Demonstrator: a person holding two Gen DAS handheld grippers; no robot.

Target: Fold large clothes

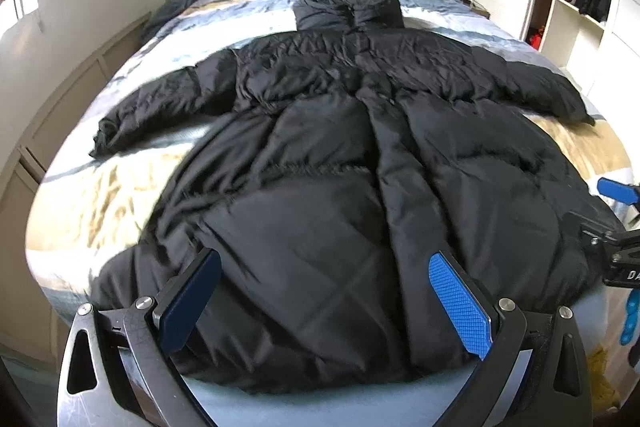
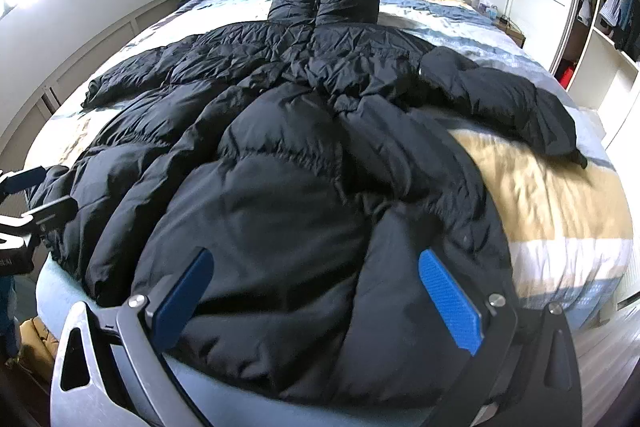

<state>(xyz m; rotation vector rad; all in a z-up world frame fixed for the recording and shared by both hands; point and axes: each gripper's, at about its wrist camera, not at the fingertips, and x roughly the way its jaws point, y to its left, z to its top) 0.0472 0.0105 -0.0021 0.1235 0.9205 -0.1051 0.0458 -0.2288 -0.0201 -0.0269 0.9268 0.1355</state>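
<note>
A long black quilted down coat (image 1: 328,163) lies spread flat on the bed (image 1: 120,195), front side up, collar toward the headboard and hem at the near edge. Its puffy panels are creased and wrinkled. Both sleeves (image 1: 160,103) reach outward and slightly down — one to each side of the body. The stand-up collar (image 2: 324,7) lies flat and squared. The front closure runs down the middle — closed.
</note>
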